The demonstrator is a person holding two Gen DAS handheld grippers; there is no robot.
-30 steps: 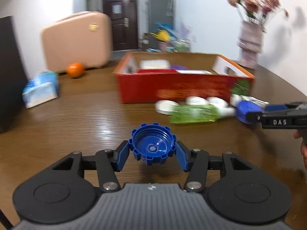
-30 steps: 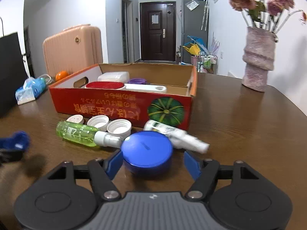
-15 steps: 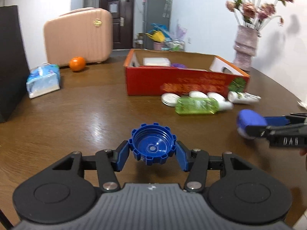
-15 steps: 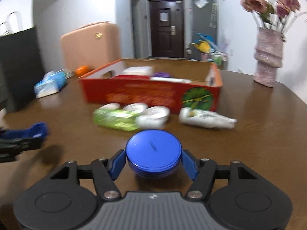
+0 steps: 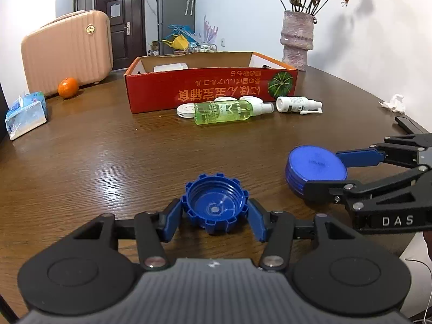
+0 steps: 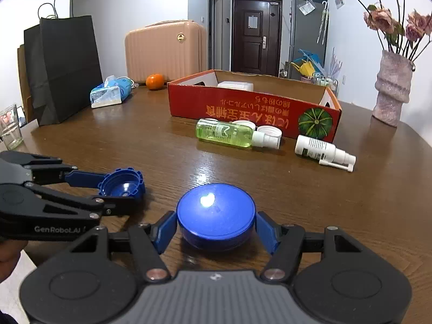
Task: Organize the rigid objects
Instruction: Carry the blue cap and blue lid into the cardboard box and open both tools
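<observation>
A blue notched bottle cap (image 5: 216, 205), hollow side up, sits low over the brown table (image 5: 108, 156) between the blue pads of my left gripper (image 5: 215, 212). Its jaws are opening, but both pads still touch the cap's sides. My right gripper (image 6: 216, 225) is shut on a flat round blue tin (image 6: 216, 210) just above the table. In the left wrist view the right gripper (image 5: 321, 174) holds the tin (image 5: 310, 162) close to the right of the cap. In the right wrist view the left gripper (image 6: 118, 190) and cap (image 6: 122, 185) lie close on the left.
A red cardboard box (image 5: 210, 91) holding a few items stands mid-table. In front of it lie a green bottle (image 5: 224, 112), white caps (image 5: 186, 109) and a white spray bottle (image 5: 297, 104). Vase (image 6: 391, 89) at right. Orange (image 6: 154, 81), tissue pack (image 6: 108, 94), black bag (image 6: 62, 67), glass (image 6: 9, 127) at left.
The right gripper closed on the blue tin and carried it back from the box towards the cap. The left gripper sank a little with the cap; both now stand side by side.
</observation>
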